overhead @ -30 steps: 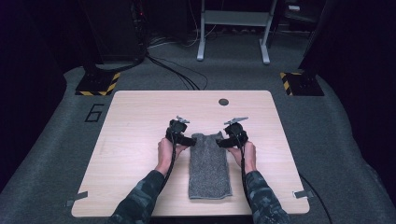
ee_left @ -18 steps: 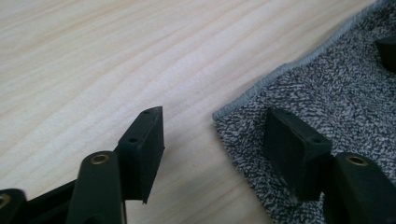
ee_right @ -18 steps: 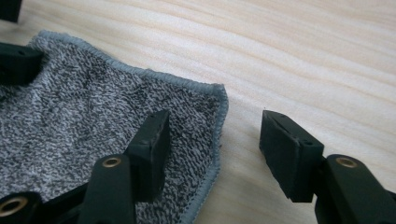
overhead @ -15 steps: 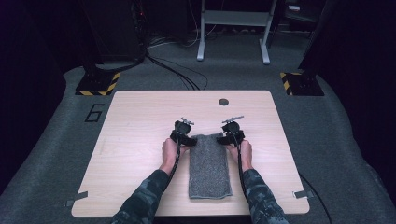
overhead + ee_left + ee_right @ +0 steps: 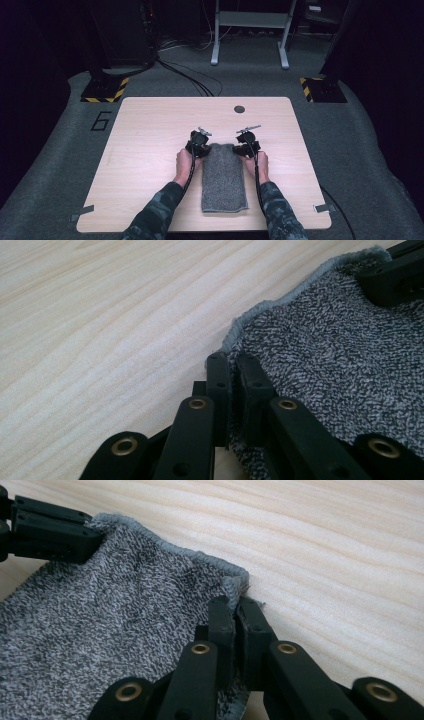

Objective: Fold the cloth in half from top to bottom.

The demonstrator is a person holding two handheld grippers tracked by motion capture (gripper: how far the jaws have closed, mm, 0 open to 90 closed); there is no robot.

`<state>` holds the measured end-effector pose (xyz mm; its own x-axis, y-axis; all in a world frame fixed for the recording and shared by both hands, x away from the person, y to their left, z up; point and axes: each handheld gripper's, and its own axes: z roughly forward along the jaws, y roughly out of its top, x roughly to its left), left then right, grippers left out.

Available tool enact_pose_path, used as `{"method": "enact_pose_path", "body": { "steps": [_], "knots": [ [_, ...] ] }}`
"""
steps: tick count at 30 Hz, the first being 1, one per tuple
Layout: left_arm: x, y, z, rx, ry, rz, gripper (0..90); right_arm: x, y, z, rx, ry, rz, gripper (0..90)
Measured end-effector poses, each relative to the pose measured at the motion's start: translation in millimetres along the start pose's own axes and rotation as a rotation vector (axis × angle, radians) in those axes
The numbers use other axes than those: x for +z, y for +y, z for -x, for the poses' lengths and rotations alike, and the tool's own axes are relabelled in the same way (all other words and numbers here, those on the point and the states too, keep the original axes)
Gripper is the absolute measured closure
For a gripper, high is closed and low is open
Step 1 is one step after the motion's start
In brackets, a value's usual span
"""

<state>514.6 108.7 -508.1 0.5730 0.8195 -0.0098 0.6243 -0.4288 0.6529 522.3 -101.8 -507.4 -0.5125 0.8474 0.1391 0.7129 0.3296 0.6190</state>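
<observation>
Both grippers had just been closing since the earlier frames, while the hands barely shifted at the far end of the grey towel [image 5: 224,177]. That towel lay lengthwise, folded into a narrow strip, on the wooden table [image 5: 150,145] in front of the person. The left gripper [image 5: 232,372] was pinched onto the towel's far left corner, a thin edge of terry showing between its jaws. The right gripper [image 5: 235,612] was clamped likewise on the far right corner, right at the hem. Each bite looked shallow, so a quick lift could pull a corner free, or catch only the top layer and let the fold open. Uneven pulling by the two hands would probably skew the cloth.
</observation>
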Motion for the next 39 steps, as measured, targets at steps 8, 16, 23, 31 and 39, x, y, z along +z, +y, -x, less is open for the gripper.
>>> {"method": "enact_pose_path", "body": {
  "steps": [8, 16, 23, 31, 39],
  "knots": [
    [-10.4, -5.4, -4.1, -0.016, -0.012, 0.042, 86.6, -7.3, -5.8, -2.7, 0.001, -0.004, 0.042, 87.8],
    [-27.7, -1.8, -3.9, 0.003, -0.011, 0.108, 86.6, -22.8, -2.2, -9.5, -0.021, -0.015, 0.101, 87.9],
    [-37.8, 3.1, -6.1, 0.018, -0.006, 0.14, 86.6, -36.5, 5.8, -11.4, -0.054, -0.025, 0.155, 87.9],
    [-46.8, 10.6, -10.8, 0.04, 0.014, 0.166, 86.6, -43.5, 15.5, -13.8, -0.07, -0.027, 0.187, 87.9],
    [-57.4, 22.1, -16.0, 0.054, 0.035, 0.208, 86.6, -53.1, 31.4, -16.7, -0.087, -0.033, 0.223, 87.9]
  ]
}}
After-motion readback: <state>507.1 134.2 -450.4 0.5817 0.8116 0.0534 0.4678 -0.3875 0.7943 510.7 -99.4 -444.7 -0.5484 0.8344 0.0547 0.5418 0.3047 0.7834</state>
